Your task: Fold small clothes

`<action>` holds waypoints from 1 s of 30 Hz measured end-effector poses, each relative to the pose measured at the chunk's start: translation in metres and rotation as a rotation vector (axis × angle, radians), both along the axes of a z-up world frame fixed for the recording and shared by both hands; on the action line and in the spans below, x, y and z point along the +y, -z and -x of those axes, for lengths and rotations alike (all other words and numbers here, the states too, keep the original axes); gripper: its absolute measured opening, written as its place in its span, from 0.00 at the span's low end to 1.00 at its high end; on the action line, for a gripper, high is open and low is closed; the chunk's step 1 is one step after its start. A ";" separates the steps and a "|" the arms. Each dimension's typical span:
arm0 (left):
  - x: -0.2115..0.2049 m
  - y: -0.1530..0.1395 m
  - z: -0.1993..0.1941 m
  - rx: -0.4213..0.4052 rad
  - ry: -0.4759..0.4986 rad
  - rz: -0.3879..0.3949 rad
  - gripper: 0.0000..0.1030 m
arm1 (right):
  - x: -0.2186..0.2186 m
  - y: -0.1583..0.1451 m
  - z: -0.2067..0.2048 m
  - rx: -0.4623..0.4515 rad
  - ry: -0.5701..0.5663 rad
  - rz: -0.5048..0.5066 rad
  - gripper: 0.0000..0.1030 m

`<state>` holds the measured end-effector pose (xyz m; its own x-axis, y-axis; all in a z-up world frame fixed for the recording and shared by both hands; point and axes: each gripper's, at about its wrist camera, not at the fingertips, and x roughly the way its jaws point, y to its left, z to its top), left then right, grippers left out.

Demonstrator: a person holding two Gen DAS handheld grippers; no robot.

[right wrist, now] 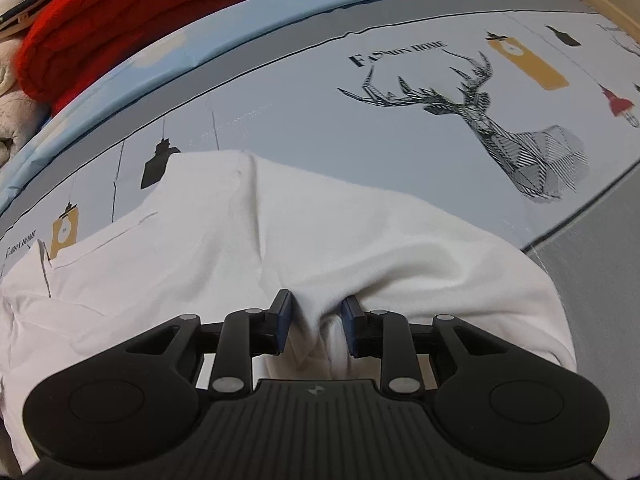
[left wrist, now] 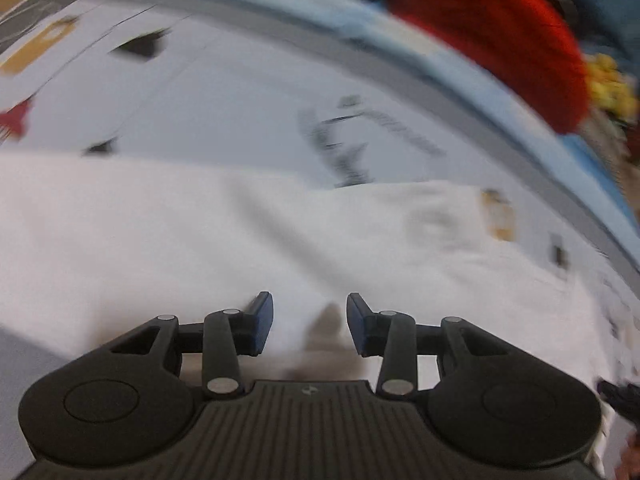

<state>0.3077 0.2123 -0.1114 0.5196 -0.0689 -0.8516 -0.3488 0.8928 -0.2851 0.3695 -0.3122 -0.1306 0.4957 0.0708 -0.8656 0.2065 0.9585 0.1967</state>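
Observation:
A white garment (left wrist: 160, 240) lies spread on a pale grey printed sheet (left wrist: 224, 96). In the blurred left wrist view my left gripper (left wrist: 310, 320) hovers low over the cloth, open, with nothing between its blue pads. In the right wrist view the same white garment (right wrist: 360, 248) is creased, with a sleeve and its seam towards the left. My right gripper (right wrist: 316, 320) has a raised fold of that cloth filling the gap between its pads, which touch it on both sides.
The sheet (right wrist: 320, 128) bears a deer print (right wrist: 500, 136) and lamp pictures, with a grey band and a blue border beyond. A folded red knit (right wrist: 132, 20) and a pale fluffy cloth (right wrist: 12, 112) lie at the far left. The red knit (left wrist: 492, 36) also shows top right.

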 end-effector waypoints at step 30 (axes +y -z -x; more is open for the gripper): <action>-0.087 0.023 -0.008 0.125 0.314 -0.158 0.55 | -0.125 -0.023 0.083 0.079 0.106 -0.014 0.25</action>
